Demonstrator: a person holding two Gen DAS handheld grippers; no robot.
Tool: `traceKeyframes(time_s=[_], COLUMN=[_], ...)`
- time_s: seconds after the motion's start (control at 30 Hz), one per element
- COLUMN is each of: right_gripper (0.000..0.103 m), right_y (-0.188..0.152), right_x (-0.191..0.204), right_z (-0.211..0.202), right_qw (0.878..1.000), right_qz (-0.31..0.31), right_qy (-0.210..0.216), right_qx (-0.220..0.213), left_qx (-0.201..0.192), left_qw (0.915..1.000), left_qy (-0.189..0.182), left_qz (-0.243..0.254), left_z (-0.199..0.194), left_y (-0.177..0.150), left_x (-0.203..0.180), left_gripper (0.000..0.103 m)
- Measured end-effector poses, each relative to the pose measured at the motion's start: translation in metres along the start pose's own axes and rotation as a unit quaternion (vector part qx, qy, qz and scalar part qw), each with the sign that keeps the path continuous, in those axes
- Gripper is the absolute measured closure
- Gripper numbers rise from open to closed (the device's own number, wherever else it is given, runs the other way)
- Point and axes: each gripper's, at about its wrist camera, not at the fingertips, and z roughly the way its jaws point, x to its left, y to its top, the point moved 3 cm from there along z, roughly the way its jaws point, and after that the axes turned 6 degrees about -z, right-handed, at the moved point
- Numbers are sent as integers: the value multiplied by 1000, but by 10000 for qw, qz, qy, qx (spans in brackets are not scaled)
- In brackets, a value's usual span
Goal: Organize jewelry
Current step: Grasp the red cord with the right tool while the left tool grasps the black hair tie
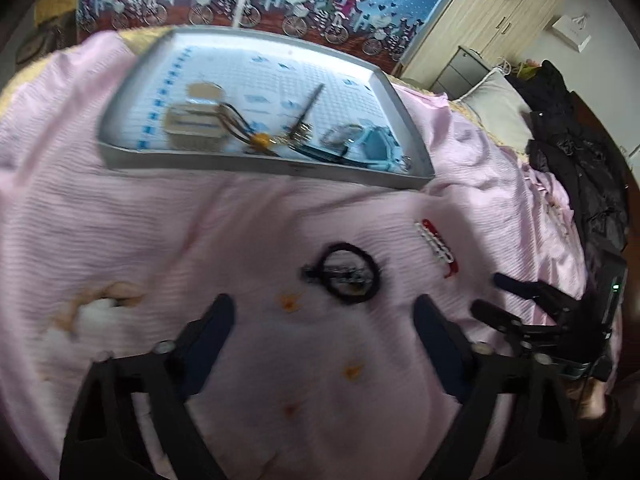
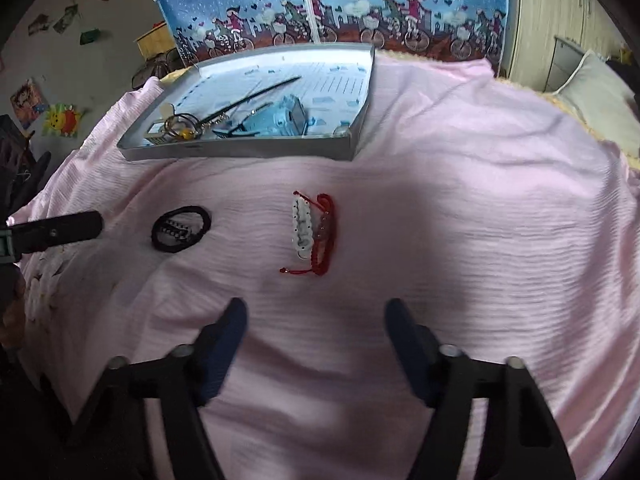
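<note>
we see a pink bedspread (image 2: pixel 440 168) on a bed, with a shallow grey tray (image 2: pixel 248 152) set on it at the far side. inside the tray lies a pile of jewelry: a long dark hair stick (image 2: pixel 256 94), gold rings with a yellow bead (image 2: pixel 182 126), a pale blue box (image 2: pixel 280 118) and a small beige card box (image 1: pixel 192 124). two things are still out on the bedspread, well apart from the tray: a black hair tie (image 2: pixel 181 229) looped around a dark beaded clip, and a white beaded clip (image 2: pixel 302 226) touching a red cord bracelet (image 2: pixel 326 232) just beside it.

our left tongs (image 1: pixel 324 316) hover near the black hair tie (image 1: pixel 347 273), fingers spread wide, nothing between them. our right tongs (image 2: pixel 316 312) hang over the bedspread near the white clip and red bracelet, also spread wide and empty. in the left view the right tongs (image 1: pixel 492 292) show at the right edge, near the red bracelet (image 1: pixel 440 246); in the right view one left finger (image 2: pixel 60 230) pokes in beside the hair tie. left view is blurred. orange stains (image 1: pixel 290 302) mark the bedspread near the left tongs.
</note>
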Motion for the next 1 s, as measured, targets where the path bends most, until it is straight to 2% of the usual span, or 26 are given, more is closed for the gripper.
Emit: traceKeyframes(time_s=[0.03,0.13,0.3,0.47,0.67,0.73,0.93,1.0], right_gripper=[44,50,63,64,86,92,95,95], right_y=[1,5,10,17,20,20,18,17], right_x=[-1,-1,-3,-3,4,7,9,8], right_z=[3,11,19,23,30,29,29,28], right_qw=[10000,9999,9999,9998,9997,9995,9994,9993], right_qz=[-8,-61,-88,-157,-218,-284,-256,-194], right_qy=[-4,-11,-91,-82,58,105,250,313], right_qx=[30,80,60,-45,-22,-39,-29,-34], left_qx=[54,193,377,586,634,626,633,616], left_qw=[10000,9997,9986,9949,9929,9935,9911,9898], left_qy=[-54,-118,-336,-540,-677,-624,-761,-833], left_qz=[-16,-19,-182,-612,-743,-718,-894,-981], left_z=[4,15,25,34,31,30,31,28], left_y=[0,-1,4,9,11,11,8,7], left_x=[0,0,4,17,27,30,37,41], left_gripper=[36,47,56,68,69,81,97,98])
